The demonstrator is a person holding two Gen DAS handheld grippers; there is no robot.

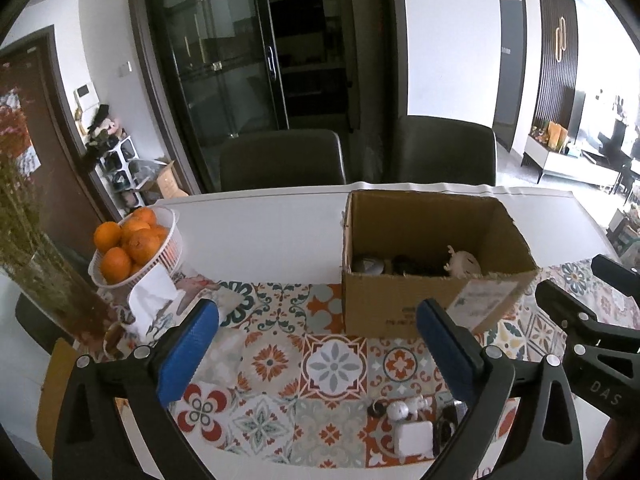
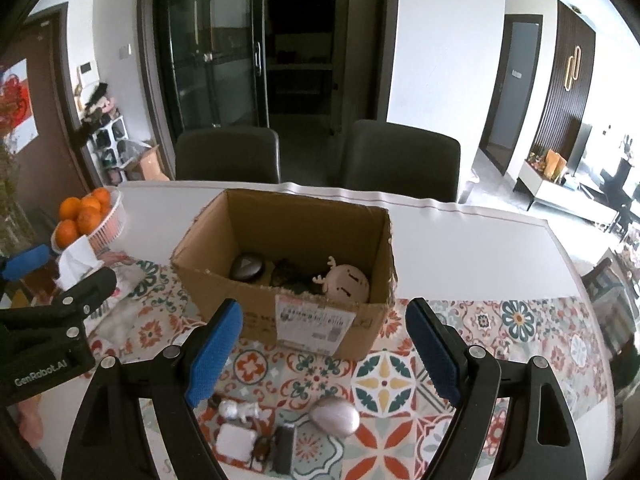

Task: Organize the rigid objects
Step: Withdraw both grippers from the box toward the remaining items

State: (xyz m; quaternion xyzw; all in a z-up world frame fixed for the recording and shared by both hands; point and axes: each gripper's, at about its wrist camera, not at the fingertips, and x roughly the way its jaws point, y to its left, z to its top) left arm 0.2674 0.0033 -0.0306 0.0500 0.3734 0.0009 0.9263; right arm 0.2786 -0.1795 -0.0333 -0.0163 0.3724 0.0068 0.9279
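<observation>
Both grippers hover over the near edge of the patterned tablecloth (image 2: pixel 384 384), nothing between the jaws of either. Left gripper (image 1: pixel 318 338) jaws spread wide, empty. Right gripper (image 2: pixel 324 342) jaws well apart too, a bit less wide, empty.

Loose items on the cloth just below the grippers: one silver egg-shaped object (image 2: pixel 336 416), one small white figurine (image 2: pixel 240 409) lying down, one white square block (image 2: pixel 238 442), one dark flat rectangular piece (image 2: pixel 285 450), one small dark tangled thing (image 2: pixel 262 450) I can't identify. All close together, egg a little apart to the right.

Past them, one open cardboard box (image 2: pixel 304 322) standing on the cloth, shipping label on its near wall. Inside: one dark rounded gadget (image 2: pixel 247 266), one cream antlered plush toy (image 2: pixel 346 282), some dark items between them, count unclear.

Left of the box: one white tissue pack (image 1: pixel 154 300), one white basket (image 1: pixel 170 248) with about six oranges (image 1: pixel 128 242) visible. Far side of the table: two dark chairs (image 2: pixel 228 156).
</observation>
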